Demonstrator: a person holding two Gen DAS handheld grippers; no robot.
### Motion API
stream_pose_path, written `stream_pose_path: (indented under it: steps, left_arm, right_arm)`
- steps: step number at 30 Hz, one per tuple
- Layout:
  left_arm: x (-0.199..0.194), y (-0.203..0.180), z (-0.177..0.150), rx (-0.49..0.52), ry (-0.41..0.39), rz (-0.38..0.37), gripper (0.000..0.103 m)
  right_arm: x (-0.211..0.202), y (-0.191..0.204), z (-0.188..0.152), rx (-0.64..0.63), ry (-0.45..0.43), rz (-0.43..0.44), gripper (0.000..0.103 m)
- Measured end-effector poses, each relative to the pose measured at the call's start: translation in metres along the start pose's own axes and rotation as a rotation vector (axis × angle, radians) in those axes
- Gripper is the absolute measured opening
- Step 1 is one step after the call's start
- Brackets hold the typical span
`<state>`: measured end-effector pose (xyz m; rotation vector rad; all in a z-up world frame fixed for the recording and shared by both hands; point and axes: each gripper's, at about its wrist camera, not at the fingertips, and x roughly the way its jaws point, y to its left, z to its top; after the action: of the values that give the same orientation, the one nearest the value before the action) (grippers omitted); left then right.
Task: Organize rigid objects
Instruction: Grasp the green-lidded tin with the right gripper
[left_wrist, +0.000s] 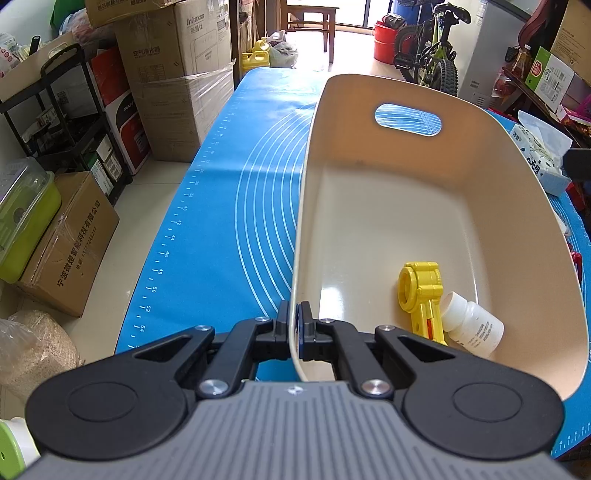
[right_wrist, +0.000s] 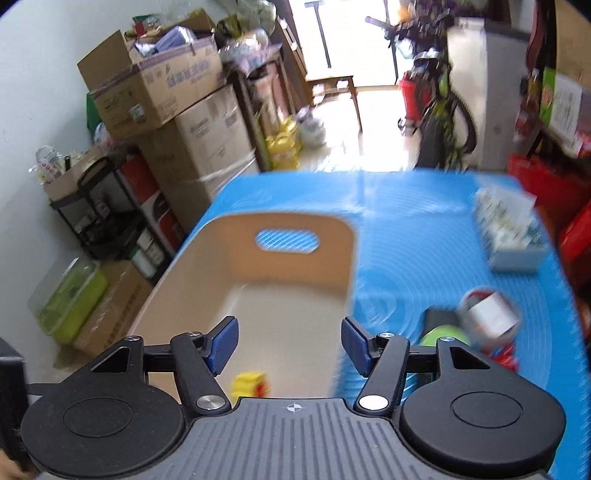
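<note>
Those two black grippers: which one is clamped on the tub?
The left gripper: its jaws pinch the beige plastic tub's side wall. The right gripper stands open above the tub, holding nothing.

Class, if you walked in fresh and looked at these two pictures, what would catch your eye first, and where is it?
The big cream bin on the bright blue mat, its near rim pinched by the left tongs. Inside, at the near end, lie a yellow toy and a white bottle. The right tongs hang open above.

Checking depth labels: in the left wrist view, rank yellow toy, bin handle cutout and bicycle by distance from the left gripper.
From the left gripper, clamped on the bin's near wall:
1. Yellow toy, on the bin floor, right.
2. Handle cutout, bin's far wall.
3. Bicycle, on the floor beyond the table.
</note>
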<state>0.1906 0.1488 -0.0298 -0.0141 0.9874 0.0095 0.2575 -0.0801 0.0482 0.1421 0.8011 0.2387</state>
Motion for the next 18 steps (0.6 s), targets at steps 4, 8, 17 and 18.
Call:
stream_pose_path:
  steps: [4,8,17,18]
  left_arm:
    - [0.0,0.0,0.0,0.001,-0.001,0.001,0.005]
    - [0.0,0.0,0.0,0.0,0.0,0.001,0.005]
    - [-0.001,0.002,0.001,-0.003,0.001,0.0,0.005]
    - [-0.001,0.002,0.001,-0.003,0.001,0.0,0.005]
  right_arm:
    - [0.001,-0.028,0.005,0.006,-0.019,-0.047,0.069]
    - [0.014,-0.052,-0.001,-0.007,-0.022,-0.098,0.07]
    - [0.06,-0.084,-0.029,-0.006,0.051,-0.182,0.07]
    - [0.064,-0.086,-0.032,0.001,0.055,-0.185,0.07]
